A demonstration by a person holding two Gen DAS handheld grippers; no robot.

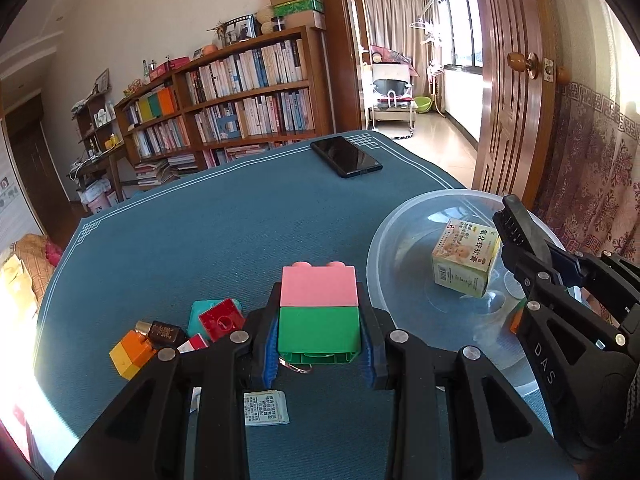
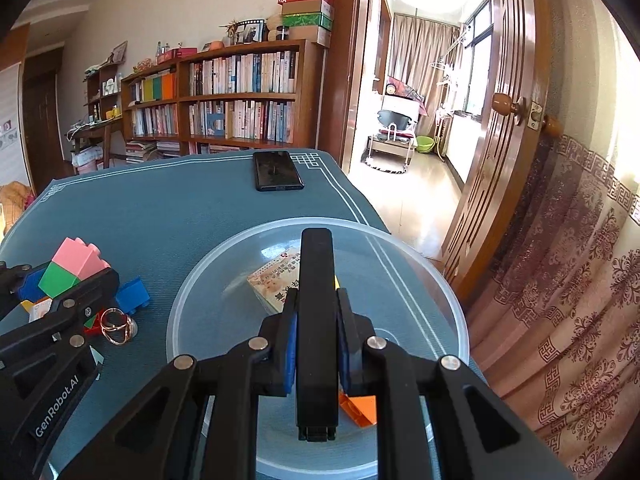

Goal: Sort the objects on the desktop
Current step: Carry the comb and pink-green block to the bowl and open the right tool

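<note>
My left gripper (image 1: 319, 342) is shut on a pink-and-green toy block (image 1: 318, 311), held above the blue table mat left of the clear plastic bowl (image 1: 394, 240). The block also shows in the right wrist view (image 2: 74, 266). My right gripper (image 2: 316, 354) is shut on a long black bar-shaped object (image 2: 316, 320), held over the bowl (image 2: 208, 300). In the bowl lie a small medicine box (image 1: 466, 260) and an orange piece (image 2: 360, 408). The right gripper appears at the right edge of the left wrist view (image 1: 560, 292).
Loose items lie on the mat at left: an orange-yellow block (image 1: 130, 354), a red block (image 1: 221, 318), a teal piece (image 1: 200, 308), a small dark bottle (image 1: 164, 332), a paper packet (image 1: 265, 407), a blue block (image 2: 134, 294), a ring (image 2: 116, 328). A black phone (image 1: 346, 157) lies at the far edge.
</note>
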